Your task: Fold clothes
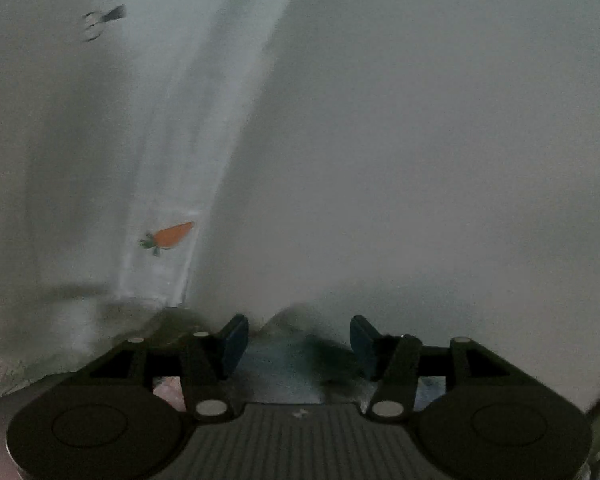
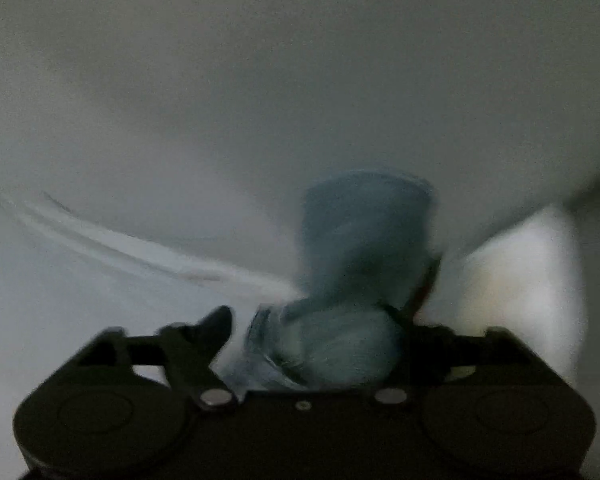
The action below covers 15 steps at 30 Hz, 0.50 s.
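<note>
White garment (image 1: 380, 140) with carrot patch (image 1: 172, 235) fills both views.

Left tool (image 1: 298, 342) jaws apart; right tool (image 2: 320, 344) jaws spread wide

Dim, grey, low-contrast views.
Heavy motion blur, worst in right wrist view; black fisheye corners; bright patch at right.
</note>
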{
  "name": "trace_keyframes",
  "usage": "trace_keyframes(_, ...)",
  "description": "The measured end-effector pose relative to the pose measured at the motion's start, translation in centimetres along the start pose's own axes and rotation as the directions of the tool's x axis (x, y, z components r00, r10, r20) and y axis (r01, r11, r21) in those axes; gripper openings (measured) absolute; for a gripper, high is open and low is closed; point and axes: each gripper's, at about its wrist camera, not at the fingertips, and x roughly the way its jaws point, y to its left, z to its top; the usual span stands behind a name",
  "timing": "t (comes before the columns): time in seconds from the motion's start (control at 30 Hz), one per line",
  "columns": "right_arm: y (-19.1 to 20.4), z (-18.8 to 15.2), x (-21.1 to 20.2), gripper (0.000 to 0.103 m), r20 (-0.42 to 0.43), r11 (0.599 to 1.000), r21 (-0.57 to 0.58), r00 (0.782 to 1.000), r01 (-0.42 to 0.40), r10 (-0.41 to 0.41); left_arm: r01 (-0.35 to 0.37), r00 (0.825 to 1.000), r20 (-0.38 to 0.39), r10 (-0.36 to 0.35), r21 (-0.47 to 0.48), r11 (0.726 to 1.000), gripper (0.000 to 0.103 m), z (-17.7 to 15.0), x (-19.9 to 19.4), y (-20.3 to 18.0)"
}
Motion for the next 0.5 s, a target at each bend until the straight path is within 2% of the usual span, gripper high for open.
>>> trace_keyframes(0.03,0.6,0.1,0.0,0.081,-0.002,0.993,-0.102,0.998,0.066,-0.066,0.021,1.0,0.003,-0.021,-0.015,1.0,0.062,-0.2,0.0,0.0)
trace_keyframes(0.1,2.4,-0.3,-0.7,0.081,0.078,0.947,-0.275,0.986,0.164,-0.148,0.05,0.999,0.0,-0.05,0.004,0.999,0.065,-0.6,-0.1,-0.8)
trace_keyframes(0.17,4.2,-0.2,-1.1,0.081,0.178,0.874,-0.41,0.963,0.259,-0.202,0.072,0.997,-0.007,-0.071,0.041,0.997,0.07,-1.1,0.2,-2.1)
trace_keyframes(0.2,5.4,-0.4,-0.9,0.081,0.225,0.828,-0.477,0.952,0.294,-0.209,0.087,0.996,-0.018,-0.086,0.058,0.995,0.075,-1.6,1.0,-3.2)
trace_keyframes(0.23,6.0,-0.5,-0.4,0.081,0.243,0.794,-0.529,0.95,0.3,-0.197,0.092,0.995,-0.037,-0.089,0.083,0.992,0.078,-2.2,1.7,-4.1)
trace_keyframes(0.27,6.6,-0.6,0.4,0.081,0.236,0.765,-0.582,0.957,0.277,-0.167,0.094,0.994,-0.059,-0.088,0.112,0.989,0.078,-2.9,2.3,-4.9)
trace_keyframes(0.33,7.4,-1.7,1.4,0.081,0.187,0.75,-0.622,0.972,0.227,-0.14,0.029,0.994,-0.108,-0.008,0.19,0.981,0.078,-4.9,4.4,-5.7)
trace_keyframes(0.4,7.0,-2.4,3.8,0.081,0.107,0.757,-0.614,0.974,0.223,-0.201,-0.023,0.991,-0.125,0.051,0.217,0.976,0.078,-6.7,5.6,-4.4)
trace_keyframes(0.5,6.6,-3.3,6.5,0.085,0.034,0.747,-0.619,0.958,0.245,-0.286,-0.09,0.981,-0.145,0.129,0.247,0.965,0.079,-9.6,7.4,-2.1)
